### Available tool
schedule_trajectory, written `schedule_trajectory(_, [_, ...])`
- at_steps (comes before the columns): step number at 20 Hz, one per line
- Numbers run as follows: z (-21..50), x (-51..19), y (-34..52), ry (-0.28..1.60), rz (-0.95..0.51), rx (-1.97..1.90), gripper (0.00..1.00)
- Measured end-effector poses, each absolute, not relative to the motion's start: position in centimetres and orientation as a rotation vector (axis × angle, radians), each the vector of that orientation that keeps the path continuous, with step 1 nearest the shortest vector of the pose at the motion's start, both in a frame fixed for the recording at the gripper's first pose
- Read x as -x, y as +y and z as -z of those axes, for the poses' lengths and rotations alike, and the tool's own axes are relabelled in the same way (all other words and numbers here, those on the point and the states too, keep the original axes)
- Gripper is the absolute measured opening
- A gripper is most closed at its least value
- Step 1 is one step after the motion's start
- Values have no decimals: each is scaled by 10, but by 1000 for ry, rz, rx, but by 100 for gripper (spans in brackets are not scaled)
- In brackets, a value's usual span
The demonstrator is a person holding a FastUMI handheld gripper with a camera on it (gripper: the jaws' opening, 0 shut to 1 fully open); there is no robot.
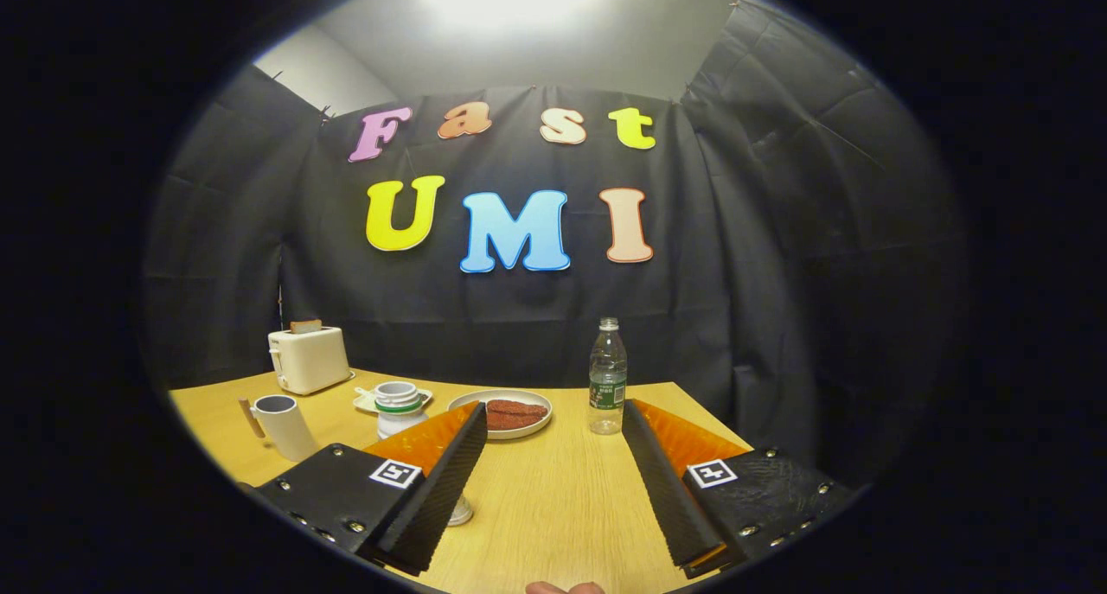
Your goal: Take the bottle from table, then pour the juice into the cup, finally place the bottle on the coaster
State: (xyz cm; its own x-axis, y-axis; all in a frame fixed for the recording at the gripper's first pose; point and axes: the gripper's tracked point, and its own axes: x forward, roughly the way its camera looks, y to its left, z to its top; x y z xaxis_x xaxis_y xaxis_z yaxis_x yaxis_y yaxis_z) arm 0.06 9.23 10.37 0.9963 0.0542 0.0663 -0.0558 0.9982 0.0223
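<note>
— Checking occlusion: what is cut off?
— The white jar (399, 409) is partly hidden behind the left finger (441, 482); the coaster cannot be made out.
— Hand pose?
— A fingertip sliver (564, 588) shows nearest the camera; no more can be told.
— Gripper (553, 417) state?
— Fingers spread wide, holding nothing, above the table (553, 507).
— Bottle (608, 378)?
— Upright, just beyond the right fingertip, beside the plate (510, 414). The cup (284, 424) stands well left, near the toaster (308, 358).

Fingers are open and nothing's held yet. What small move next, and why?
Probably ease the open gripper forward and slightly right, toward the bottle. It stands upright just beyond the right finger's tip, outside the gap, so the fingers likely need to straddle it before closing.
</note>
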Motion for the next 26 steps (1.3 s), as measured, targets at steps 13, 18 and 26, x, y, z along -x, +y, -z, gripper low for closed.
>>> schedule_trajectory(13, [-54, 1, 187, -16, -172, -46, 96])
schedule_trajectory(18, [-40, -17, 207, -6, -134, 0, 96])
schedule_trajectory(26, [-25, -47, 213, 19, -78, 14, 97])
